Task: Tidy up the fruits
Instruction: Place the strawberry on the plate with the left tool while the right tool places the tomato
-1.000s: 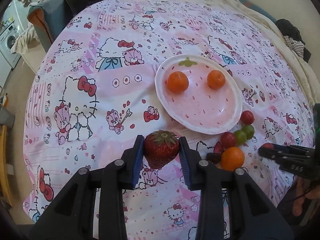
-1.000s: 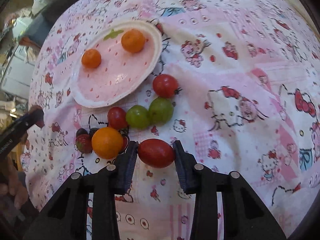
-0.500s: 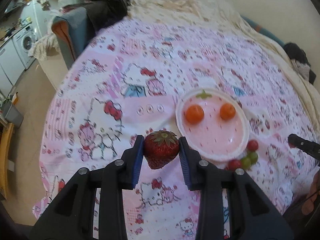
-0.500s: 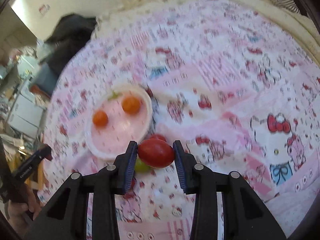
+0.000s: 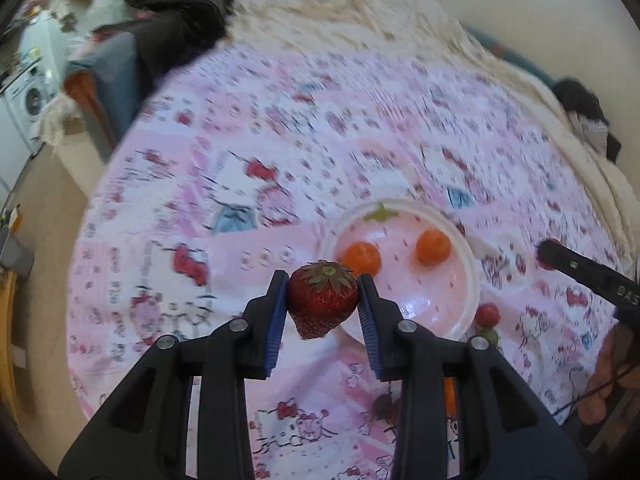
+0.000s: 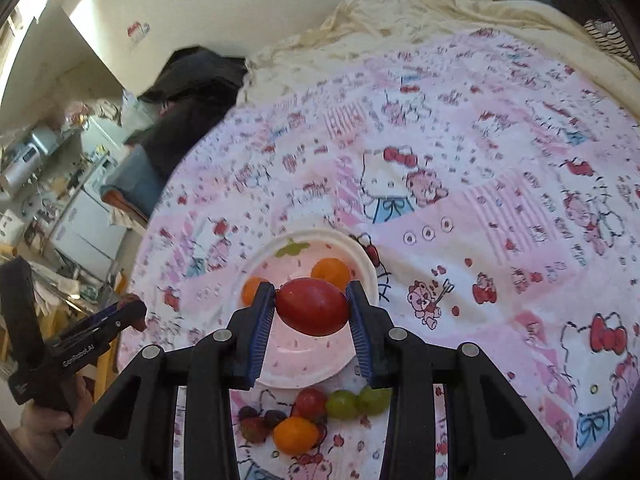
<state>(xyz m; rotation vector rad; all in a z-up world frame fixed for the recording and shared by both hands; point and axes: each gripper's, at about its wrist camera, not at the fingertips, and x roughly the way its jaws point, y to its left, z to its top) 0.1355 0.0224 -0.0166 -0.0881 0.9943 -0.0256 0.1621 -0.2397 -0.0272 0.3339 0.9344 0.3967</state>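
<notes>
Two fruits are held off the bed, one in each gripper. A strawberry (image 5: pixel 322 299) sits squarely between the blue pads of the left gripper (image 5: pixel 322 304), leafy cap pointing away from the camera and tip hanging below the pads; the jaws are closed to the berry's width and press on both its sides. A red oval tomato (image 6: pixel 313 306) lies crosswise between the pads of the right gripper (image 6: pixel 313 312), its long axis running pad to pad, and those jaws clamp its two ends at a moderate gap.

Below both grippers lies a pink-and-white plate (image 6: pixel 362 258) with a strawberry motif, carrying two small oranges (image 5: pixel 433 246). Just beside the plate's near rim, in the right wrist view, loose fruit rests on the cloth: a red cherry tomato (image 6: pixel 311 402), two green grapes (image 6: pixel 342 404), an orange tomato (image 6: pixel 295 434), dark grapes (image 6: pixel 276 417) and a small strawberry (image 6: pixel 253 429).

The surface is a bed under a pink cartoon-cat sheet (image 6: pixel 500 208), with a cream blanket (image 6: pixel 400 20) bunched toward the wall. Dark clothing (image 5: pixel 180 20) is heaped at the bed's far corner. White appliances, including a washing machine (image 5: pixel 32 100), stand at the left edge of the room.
</notes>
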